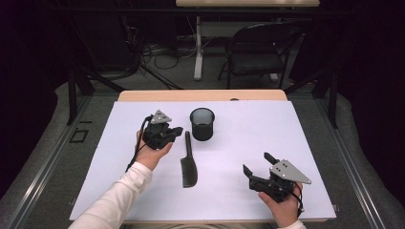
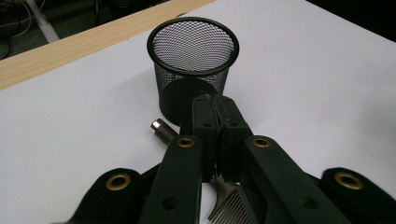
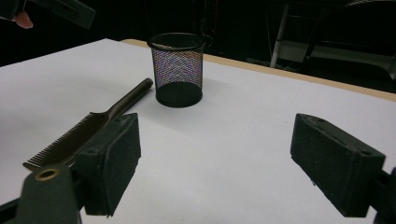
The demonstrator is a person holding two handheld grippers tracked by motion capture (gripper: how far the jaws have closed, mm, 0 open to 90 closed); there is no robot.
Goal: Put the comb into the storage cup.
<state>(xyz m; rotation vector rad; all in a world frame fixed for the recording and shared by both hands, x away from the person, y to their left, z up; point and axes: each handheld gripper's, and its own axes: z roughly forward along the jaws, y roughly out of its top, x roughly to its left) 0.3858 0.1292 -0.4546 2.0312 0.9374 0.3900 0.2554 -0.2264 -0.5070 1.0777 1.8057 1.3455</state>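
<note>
A black mesh cup (image 1: 202,123) stands upright near the middle back of the white table top (image 1: 286,129). Just in front of it lies a black comb (image 1: 188,163), handle toward the cup. My left gripper (image 1: 178,130) hovers left of the comb's handle with its jaws pressed together. In the left gripper view the shut left gripper (image 2: 217,105) points at the cup (image 2: 193,65), with the comb (image 2: 229,205) lying beneath it. Near the front right, my right gripper (image 1: 257,163) is open and holds nothing. The right gripper (image 3: 224,163) faces the cup (image 3: 178,70) and comb (image 3: 88,128).
A bare wooden strip (image 1: 200,95) borders the table's far edge. Beyond it are a black folding chair (image 1: 260,47), a white table leg (image 1: 198,47) and floor cables (image 1: 157,55). Open white surface lies to the right of the cup.
</note>
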